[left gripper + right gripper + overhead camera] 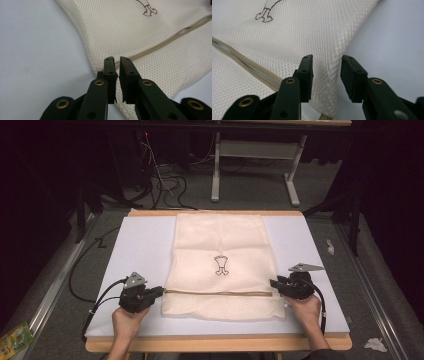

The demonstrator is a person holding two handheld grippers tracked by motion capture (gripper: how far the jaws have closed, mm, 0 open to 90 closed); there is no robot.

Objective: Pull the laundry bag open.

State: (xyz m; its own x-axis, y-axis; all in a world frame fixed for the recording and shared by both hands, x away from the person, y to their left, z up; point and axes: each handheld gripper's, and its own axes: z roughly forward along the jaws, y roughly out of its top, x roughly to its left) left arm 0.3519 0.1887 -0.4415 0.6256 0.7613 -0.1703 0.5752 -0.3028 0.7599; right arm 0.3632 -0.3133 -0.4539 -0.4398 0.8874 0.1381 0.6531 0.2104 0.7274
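A cream mesh bag (220,245) lies flat on the white mat (135,240), with a small brown printed figure (221,265) at its middle and a tan zip band (217,293) across its near end. My left gripper (159,291) sits at the bag's left edge by the band. In the left gripper view its jaws (117,62) stand a narrow slit apart over the mesh (162,50). My right gripper (273,283) is at the bag's right edge. In the right gripper view it (327,62) is open, with a raised fold of mesh (287,37) between the jaws, untouched.
The mat rests on a wooden board (215,343) whose edge runs along the front. Behind it stand a white table frame (216,175) and loose cables (167,185) on the floor. A green packet (15,340) lies on the floor at lower left, crumpled paper (375,344) at lower right.
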